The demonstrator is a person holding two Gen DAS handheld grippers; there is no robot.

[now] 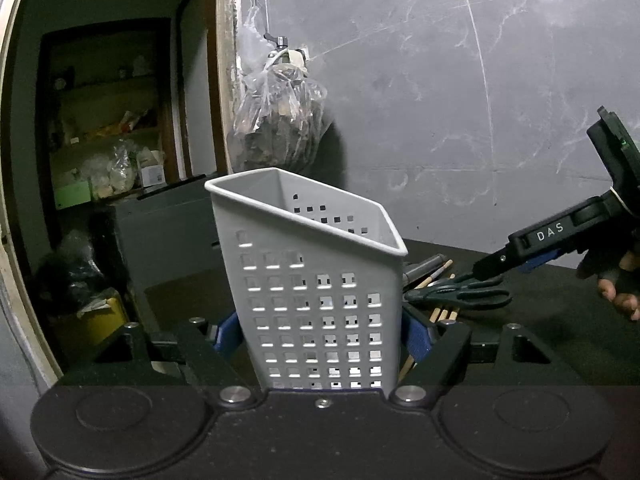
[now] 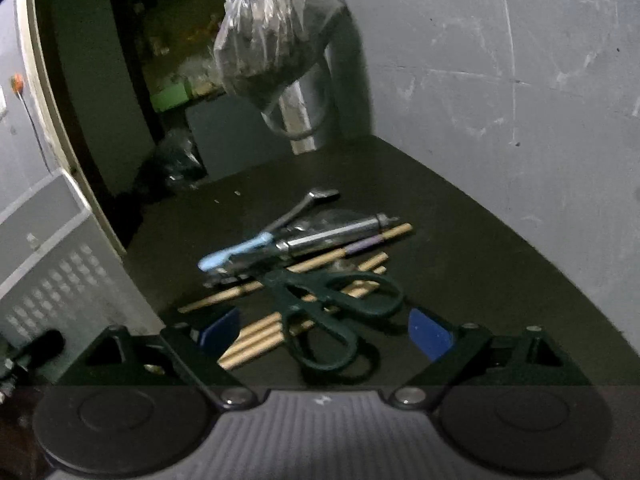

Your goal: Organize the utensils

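A: Start at the left. What is the left gripper (image 1: 322, 334) doing?

B: Its blue-padded fingers (image 1: 226, 330) are clenched on both sides of a pale grey plastic caddy (image 1: 316, 280). It is a tall bin with a slanted rim and walls punched with rows of small square holes, and it looks tilted.

A: And to the right of it?

B: The utensils lie in a pile on the table (image 2: 460, 240), which is dark and matte. There are dark-handled scissors (image 2: 332, 312) on top of wooden chopsticks (image 2: 256, 340), then a light blue handle (image 2: 236, 254) and a shiny metal tool (image 2: 332, 236). The right gripper (image 2: 320, 332) hovers just over the scissors' handle loops with its fingers released and spread wide, nothing between them.

A: The room?

B: A scuffed grey wall (image 1: 460, 80) stands behind the table. A clear plastic bag (image 1: 276, 120) of dark stuff hangs from a hook, and a dim cluttered shelf (image 1: 104, 128) shows through a doorway at far left.
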